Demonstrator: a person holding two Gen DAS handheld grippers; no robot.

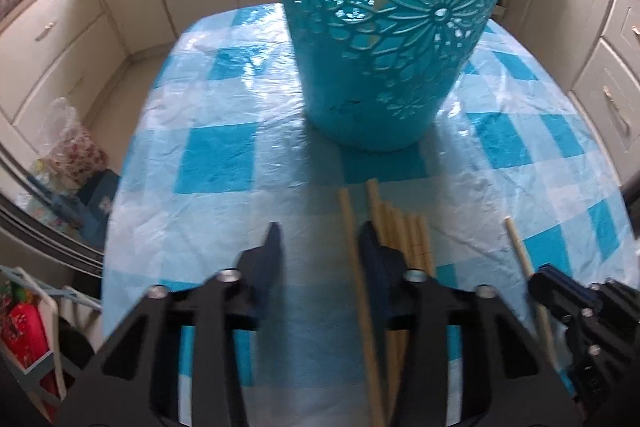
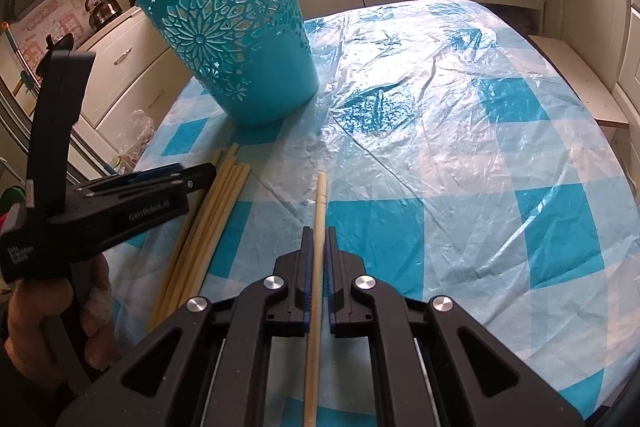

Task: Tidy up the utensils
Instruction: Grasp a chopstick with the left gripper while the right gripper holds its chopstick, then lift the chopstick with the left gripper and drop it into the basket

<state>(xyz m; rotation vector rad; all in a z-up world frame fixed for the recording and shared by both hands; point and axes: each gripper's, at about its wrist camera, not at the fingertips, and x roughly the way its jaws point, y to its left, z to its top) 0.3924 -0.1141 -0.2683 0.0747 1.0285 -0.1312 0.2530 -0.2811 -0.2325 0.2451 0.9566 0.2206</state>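
Observation:
A tall teal cut-out basket point(image 1: 384, 27) point(image 2: 236, 43) stands upright on the checked tablecloth. Before it lies a bundle of pale wooden chopsticks point(image 1: 412, 235) point(image 2: 216, 211). My left gripper point(image 1: 322, 239) hangs over the bundle's left side, open. One chopstick point(image 1: 352, 239) runs between its jaws close to the right finger, and neither pad presses on it. My right gripper point(image 2: 319, 243) is shut on a single chopstick point(image 2: 320, 195), which points towards the basket. In the left wrist view that gripper point(image 1: 540, 275) and its chopstick point(image 1: 518, 247) show at the right edge.
The table's blue and white plastic cloth point(image 2: 460, 147) is wrinkled and stretches far to the right. A person's hand point(image 2: 36, 307) holds the left gripper's handle. Cream cabinets ring the table, with a kettle point(image 2: 102, 11) on the counter and a bag point(image 1: 72, 143) on the floor.

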